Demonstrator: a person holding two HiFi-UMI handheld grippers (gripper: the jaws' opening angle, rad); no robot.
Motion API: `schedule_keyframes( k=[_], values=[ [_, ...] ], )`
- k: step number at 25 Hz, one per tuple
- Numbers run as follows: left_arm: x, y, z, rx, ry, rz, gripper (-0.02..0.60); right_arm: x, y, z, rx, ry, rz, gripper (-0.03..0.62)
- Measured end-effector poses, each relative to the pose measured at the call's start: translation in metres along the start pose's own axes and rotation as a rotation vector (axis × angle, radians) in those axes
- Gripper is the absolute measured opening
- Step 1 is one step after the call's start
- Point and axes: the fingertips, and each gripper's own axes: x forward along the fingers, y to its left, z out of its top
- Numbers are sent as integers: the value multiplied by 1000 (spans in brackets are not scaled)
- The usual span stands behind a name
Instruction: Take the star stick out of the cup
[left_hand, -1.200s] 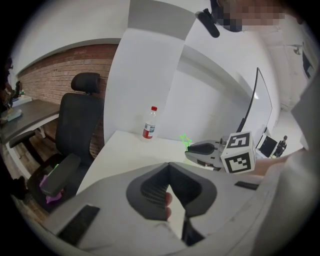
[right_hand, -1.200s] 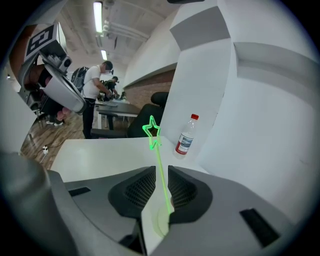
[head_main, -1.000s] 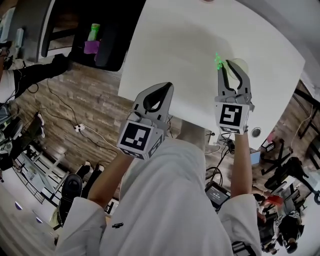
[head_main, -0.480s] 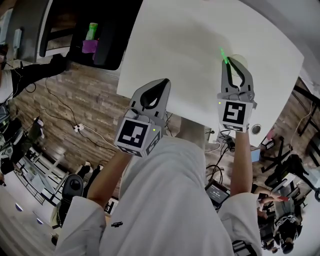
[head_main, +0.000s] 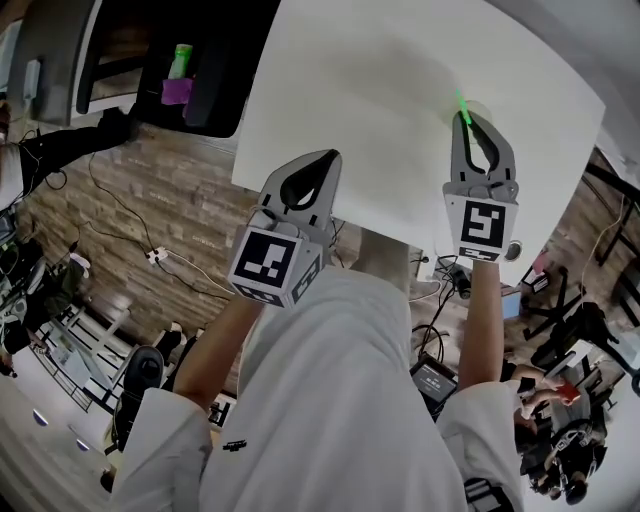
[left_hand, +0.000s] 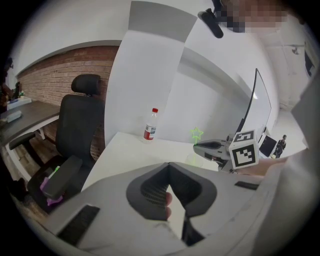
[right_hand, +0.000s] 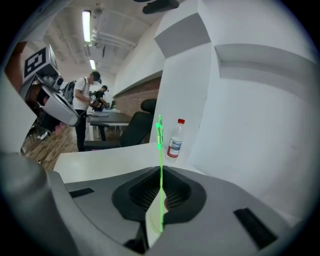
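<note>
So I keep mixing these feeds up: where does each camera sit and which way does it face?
Head view: on the person's head, facing steeply down at the table; both arms, left gripper and right gripper show.
Left gripper view: on the left gripper, looking along its shut jaws toward the bottle.
Right gripper view: on the right gripper, along jaws shut on the star stick.
Shared: both gripper views show the bottle.
</note>
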Motion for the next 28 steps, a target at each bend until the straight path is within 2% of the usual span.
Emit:
schedule_keyframes(
  k=[7,24,28],
  values=[
    [3,-7,6,13,-9,-20,17,-13,-12,13,83,-72,-23,15],
    [-4,-19,29,48,-52,-41,17,-54,-38,48,145,-172,-71,15],
    [-10,-23,38,58,-71,-45,17,-70,-43,55,190,-202,-82,15]
  ],
)
